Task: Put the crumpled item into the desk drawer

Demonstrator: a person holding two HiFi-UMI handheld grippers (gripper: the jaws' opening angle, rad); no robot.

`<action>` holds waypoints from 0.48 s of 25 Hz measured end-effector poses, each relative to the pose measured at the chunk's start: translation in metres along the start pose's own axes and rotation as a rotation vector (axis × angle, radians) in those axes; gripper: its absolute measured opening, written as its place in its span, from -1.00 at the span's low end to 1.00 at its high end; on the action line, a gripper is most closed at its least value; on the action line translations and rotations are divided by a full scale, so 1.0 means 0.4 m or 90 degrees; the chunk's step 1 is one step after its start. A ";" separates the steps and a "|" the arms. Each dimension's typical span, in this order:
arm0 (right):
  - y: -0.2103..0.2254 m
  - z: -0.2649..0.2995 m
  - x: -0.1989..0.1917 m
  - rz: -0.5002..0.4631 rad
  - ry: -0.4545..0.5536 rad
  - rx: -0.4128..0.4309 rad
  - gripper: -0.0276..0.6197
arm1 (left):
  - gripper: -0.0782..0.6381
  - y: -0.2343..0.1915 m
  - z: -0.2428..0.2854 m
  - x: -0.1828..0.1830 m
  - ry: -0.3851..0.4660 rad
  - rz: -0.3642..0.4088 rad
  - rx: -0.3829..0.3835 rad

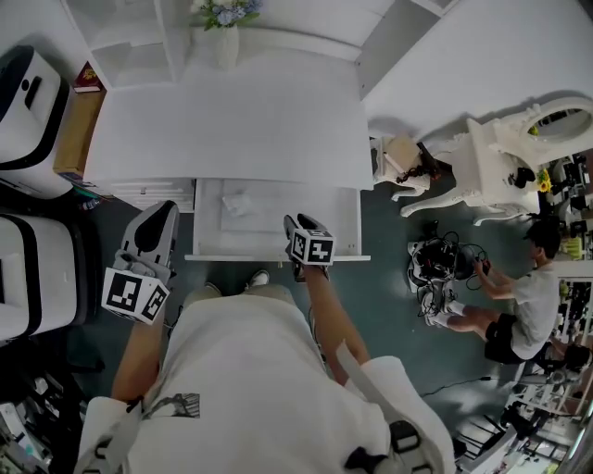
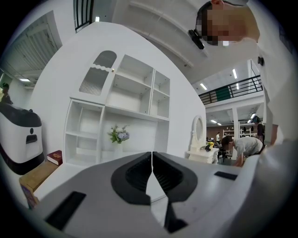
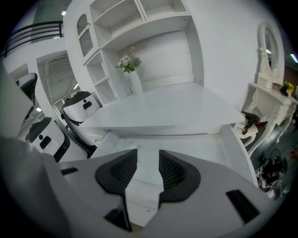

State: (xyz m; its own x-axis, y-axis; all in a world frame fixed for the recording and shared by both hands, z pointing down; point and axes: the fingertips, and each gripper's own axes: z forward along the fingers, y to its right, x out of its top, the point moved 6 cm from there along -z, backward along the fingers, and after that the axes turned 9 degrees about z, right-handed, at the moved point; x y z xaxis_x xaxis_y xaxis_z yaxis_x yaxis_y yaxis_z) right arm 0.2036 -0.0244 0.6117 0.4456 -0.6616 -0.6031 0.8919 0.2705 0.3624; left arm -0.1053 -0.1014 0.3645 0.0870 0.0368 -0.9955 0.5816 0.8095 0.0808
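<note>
The white desk (image 1: 232,130) has its drawer (image 1: 278,256) pulled out toward me. A crumpled white item (image 1: 235,204) lies inside the drawer, left of its middle. My right gripper (image 1: 293,224) hovers over the drawer's front edge, to the right of the item. In the right gripper view its jaws (image 3: 148,155) stand apart, open, with only the bare drawer floor (image 3: 186,148) between them. My left gripper (image 1: 159,215) hangs left of the drawer, outside it, above the dark floor. Its jaws (image 2: 152,155) meet, shut on nothing, and point toward the shelf unit.
A vase of flowers (image 1: 225,28) stands at the back of the desk under white shelves (image 2: 135,93). A red book (image 1: 88,79) and white-and-black machines (image 1: 28,93) are at the left. On the right are a white vanity (image 1: 500,157), cables (image 1: 435,268) and a seated person (image 1: 519,296).
</note>
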 end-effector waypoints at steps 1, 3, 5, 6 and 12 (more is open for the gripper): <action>0.010 -0.008 0.004 0.011 0.007 0.000 -0.45 | -0.73 0.003 0.000 0.005 0.001 0.003 0.001; 0.026 -0.024 0.017 0.027 0.022 -0.002 -0.51 | -0.73 0.004 0.002 0.015 0.005 0.008 0.003; 0.038 -0.037 0.033 0.040 0.038 -0.005 -0.61 | -0.73 0.000 0.003 0.023 0.008 0.011 0.007; 0.043 -0.044 0.042 0.046 0.047 -0.005 -0.65 | -0.73 -0.003 0.003 0.026 0.010 0.012 0.008; 0.050 -0.090 0.102 0.078 0.102 0.011 -0.88 | -0.73 -0.017 -0.011 0.054 0.021 0.024 0.024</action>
State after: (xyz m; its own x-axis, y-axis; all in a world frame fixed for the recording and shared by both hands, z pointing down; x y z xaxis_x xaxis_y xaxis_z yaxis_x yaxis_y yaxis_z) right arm 0.2423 -0.0208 0.5688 0.5581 -0.5046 -0.6588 0.8297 0.3283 0.4514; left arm -0.1109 -0.1034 0.3424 0.0831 0.0866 -0.9928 0.6089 0.7842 0.1193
